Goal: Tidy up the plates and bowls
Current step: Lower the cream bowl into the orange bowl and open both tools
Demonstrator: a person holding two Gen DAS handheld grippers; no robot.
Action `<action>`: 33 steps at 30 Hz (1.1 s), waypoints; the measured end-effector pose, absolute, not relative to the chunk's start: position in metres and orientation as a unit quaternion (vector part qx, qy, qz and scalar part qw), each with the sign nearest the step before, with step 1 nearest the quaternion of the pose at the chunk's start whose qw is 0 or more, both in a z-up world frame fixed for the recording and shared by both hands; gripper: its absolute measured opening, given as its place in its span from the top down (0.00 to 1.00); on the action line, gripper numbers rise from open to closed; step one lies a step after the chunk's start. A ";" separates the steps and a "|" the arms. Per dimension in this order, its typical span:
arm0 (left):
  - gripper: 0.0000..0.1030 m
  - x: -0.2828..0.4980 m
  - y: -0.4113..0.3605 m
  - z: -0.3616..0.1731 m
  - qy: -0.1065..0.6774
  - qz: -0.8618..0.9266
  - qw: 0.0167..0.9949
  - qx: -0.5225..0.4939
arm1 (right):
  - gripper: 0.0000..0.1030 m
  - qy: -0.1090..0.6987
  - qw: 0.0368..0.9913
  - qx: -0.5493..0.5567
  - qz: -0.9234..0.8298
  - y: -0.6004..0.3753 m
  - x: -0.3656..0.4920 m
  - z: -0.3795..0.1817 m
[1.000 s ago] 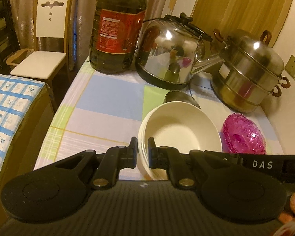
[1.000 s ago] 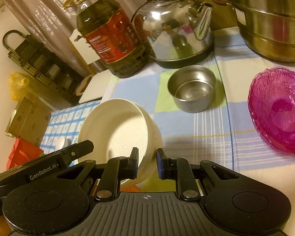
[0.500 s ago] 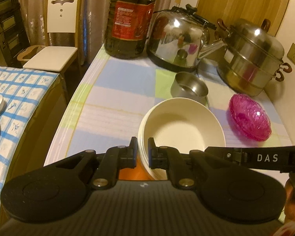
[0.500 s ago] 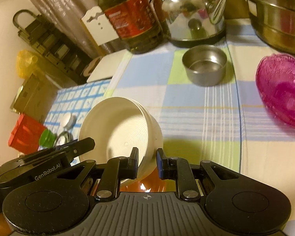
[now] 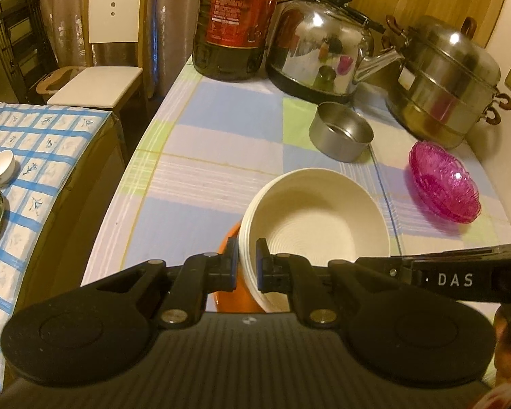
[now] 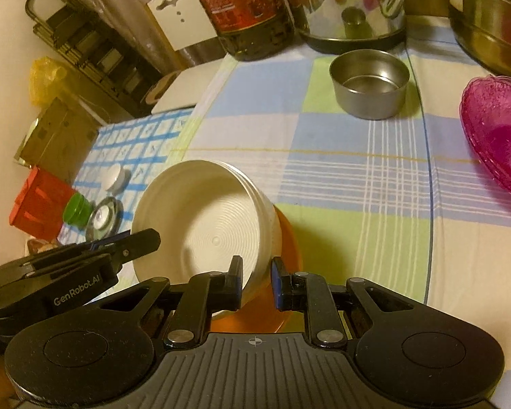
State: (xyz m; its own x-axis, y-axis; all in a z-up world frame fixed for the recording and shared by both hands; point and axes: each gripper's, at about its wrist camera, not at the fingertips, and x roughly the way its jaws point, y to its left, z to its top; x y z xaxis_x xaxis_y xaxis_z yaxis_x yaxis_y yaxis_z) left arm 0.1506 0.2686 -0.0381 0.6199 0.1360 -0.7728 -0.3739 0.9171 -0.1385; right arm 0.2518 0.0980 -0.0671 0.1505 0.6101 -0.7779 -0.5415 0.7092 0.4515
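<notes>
The stacked bowls [image 5: 320,218] were cream-white with concentric ridges inside. The plate [image 6: 286,238] beneath was orange. The counter [image 5: 221,143] cloth showed a plaid of pale blue, green and white. The small bowl [image 5: 340,133] was bare steel; the glass bowl [image 5: 443,184] was magenta. Both grippers were black.

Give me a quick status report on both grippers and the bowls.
Left gripper and right gripper both shut on white bowl stack's rim. Stack over orange dish. Steel bowl, pink bowl stand apart, beyond.
</notes>
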 end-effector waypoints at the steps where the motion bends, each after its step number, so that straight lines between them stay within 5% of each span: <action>1: 0.92 0.150 0.269 -0.038 0.412 0.143 0.888 -0.144 | 0.81 0.531 0.757 0.030 0.380 0.099 0.252 -0.068; 33: 0.92 0.147 0.267 -0.055 0.444 0.135 0.876 -0.135 | 0.81 0.557 0.737 0.007 0.382 0.106 0.250 -0.086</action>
State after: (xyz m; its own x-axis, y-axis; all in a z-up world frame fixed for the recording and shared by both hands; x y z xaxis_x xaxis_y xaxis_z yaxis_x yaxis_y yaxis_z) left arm 0.1470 0.2667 -0.0546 0.5701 0.1164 -0.8133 -0.3555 0.9274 -0.1164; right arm 0.2504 0.1055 -0.0860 0.0878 0.5708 -0.8164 -0.5554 0.7084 0.4356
